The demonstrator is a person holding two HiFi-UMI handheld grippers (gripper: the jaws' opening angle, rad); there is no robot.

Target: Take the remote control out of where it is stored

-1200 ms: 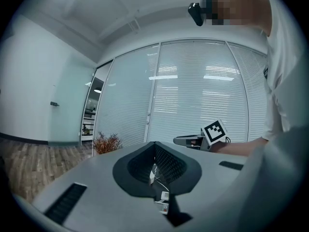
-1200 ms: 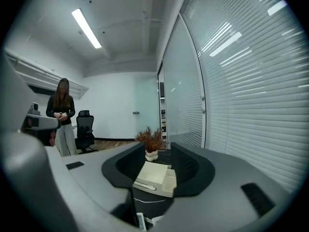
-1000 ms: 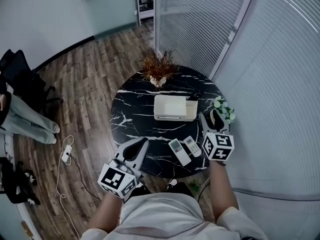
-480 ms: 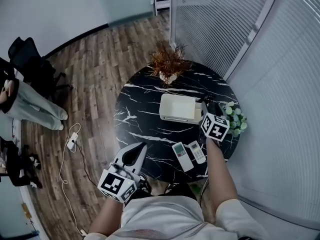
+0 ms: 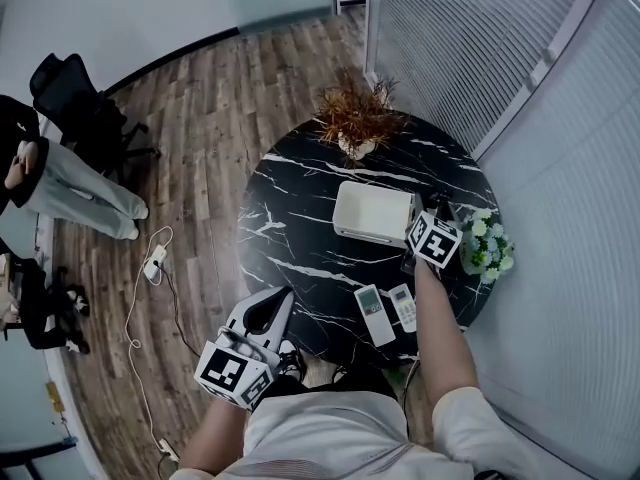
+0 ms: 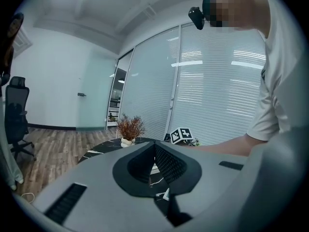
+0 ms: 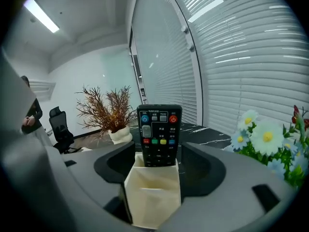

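Head view first: round black marble table (image 5: pixel 290 218) with a cream storage box (image 5: pixel 372 213) in the middle, and two pale remotes (image 5: pixel 374 314) already lying flat near the front edge. The right gripper (image 5: pixel 432 218) is up against the box's right end, near the little flower bunch (image 5: pixel 485 246). The left gripper (image 5: pixel 283 296) hangs off the near-left edge of the table, well apart from all that. In the left gripper view the left gripper (image 6: pixel 154 144) has its jaws closed tip to tip with nothing in them, so it's basically idle. The right gripper view is the useful one: the black remote (image 7: pixel 159 132) stands upright in a cream side pocket (image 7: pixel 153 192), buttons facing the camera. The right gripper (image 7: pixel 159 153) has just been opening its jaws, and they now sit as wide as they go, one on each side of the remote and pocket without touching either. So I'd call this the line-up-for-the-grab step. Next it probably needs to close on the remote above the pocket rim, not on the pocket, then pull straight up.
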